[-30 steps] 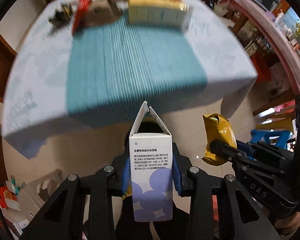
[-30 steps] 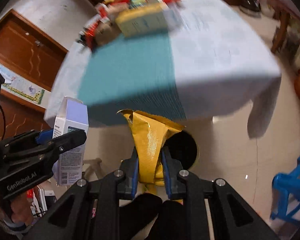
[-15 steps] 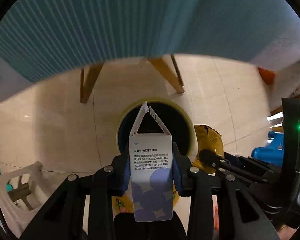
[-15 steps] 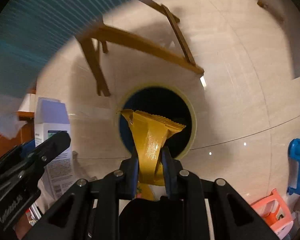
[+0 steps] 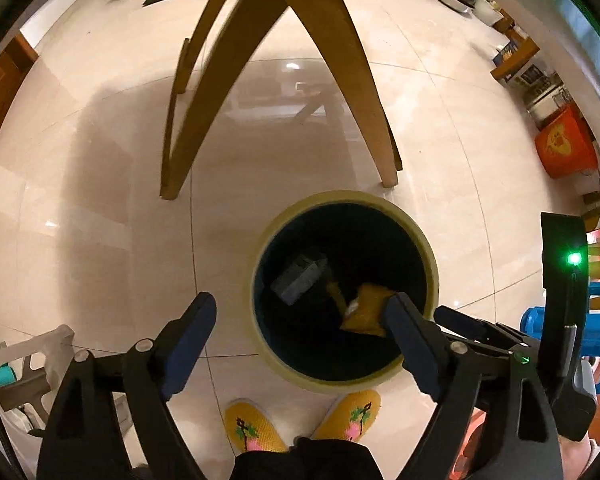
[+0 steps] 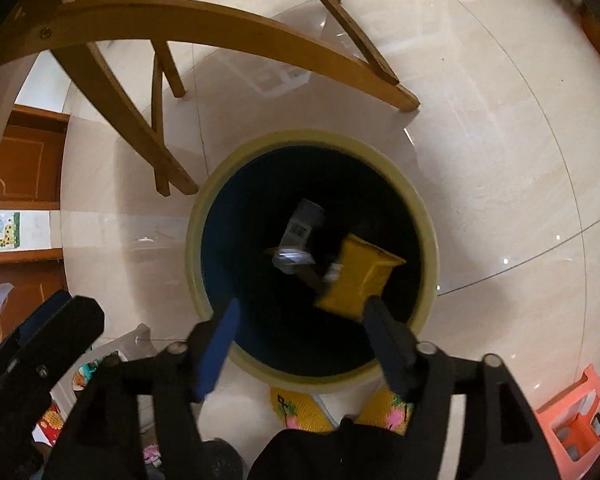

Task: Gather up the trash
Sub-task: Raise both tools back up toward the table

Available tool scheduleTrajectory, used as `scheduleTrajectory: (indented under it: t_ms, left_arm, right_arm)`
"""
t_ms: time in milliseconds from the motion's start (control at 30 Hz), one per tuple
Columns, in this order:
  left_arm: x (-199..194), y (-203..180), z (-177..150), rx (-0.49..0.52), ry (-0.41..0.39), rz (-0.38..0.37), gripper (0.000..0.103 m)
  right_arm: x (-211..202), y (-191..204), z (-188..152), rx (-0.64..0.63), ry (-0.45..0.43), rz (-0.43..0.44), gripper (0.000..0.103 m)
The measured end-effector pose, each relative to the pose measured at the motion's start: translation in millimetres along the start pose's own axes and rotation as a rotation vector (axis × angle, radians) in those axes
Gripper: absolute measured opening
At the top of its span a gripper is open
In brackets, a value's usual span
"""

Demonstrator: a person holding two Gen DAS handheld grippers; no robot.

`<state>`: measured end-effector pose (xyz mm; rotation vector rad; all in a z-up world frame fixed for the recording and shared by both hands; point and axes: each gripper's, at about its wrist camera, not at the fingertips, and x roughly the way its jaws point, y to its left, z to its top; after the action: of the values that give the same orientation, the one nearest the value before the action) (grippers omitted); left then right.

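While both sets of jaws stand spread wide with nothing between them, the left gripper and the right gripper hang above the mouth of the trash bin, which suits a drop straight down. The yellow wrapper and the white carton are inside the bin's dark interior, the wrapper towards the right wall and the carton nearer the middle; whether they have settled on the bottom cannot be told.

The bin stands on the tiled floor, just in front of the person's yellow slippers. Wooden table legs rise close behind the rim and would hinder any reach from that side. A blue stool and an orange box stand well apart to the right, out of the way.
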<state>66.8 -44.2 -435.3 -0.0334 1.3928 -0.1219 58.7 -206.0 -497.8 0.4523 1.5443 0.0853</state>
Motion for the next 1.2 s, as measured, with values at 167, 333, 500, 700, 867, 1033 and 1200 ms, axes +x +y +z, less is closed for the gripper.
scheduleTrajectory:
  t_ms: [167, 333, 500, 700, 867, 1033, 1200]
  left_arm:
    - [-9.4, 3.9, 0.2, 0.014, -0.023, 0.01, 0.088]
    - [-33.0, 1.4, -5.1, -0.001, -0.028, 0.005, 0.088]
    - [-70.9, -2.5, -11.1, 0.003, -0.029, -0.007, 0.088]
    - [-131.9, -10.9, -20.9, 0.042, -0.034, 0.0, 0.088]
    - [-204.9, -14.2, -21.8, 0.081, -0.064, -0.008, 0.088]
    - [-278.2, -14.4, -14.7, 0.113, -0.137, -0.014, 0.088]
    - [-357.7, -12.9, -3.0, 0.11, -0.249, -0.012, 0.088]
  right_arm:
    - [1.9, 4.9, 4.5, -0.022, -0.02, -0.019, 0.071]
    - [-15.8, 10.1, 6.1, -0.026, -0.052, -0.033, 0.072]
    - [-46.9, 16.1, 3.6, -0.023, -0.076, -0.029, 0.072]
    - [-105.2, 29.4, -9.6, -0.019, -0.103, -0.014, 0.072]
    - [-164.4, 45.4, -26.1, -0.027, -0.113, 0.002, 0.072]
    - [-238.8, 68.8, -46.0, -0.067, -0.152, 0.04, 0.072]
    - [-309.3, 96.8, -60.0, -0.143, -0.22, 0.068, 0.072]
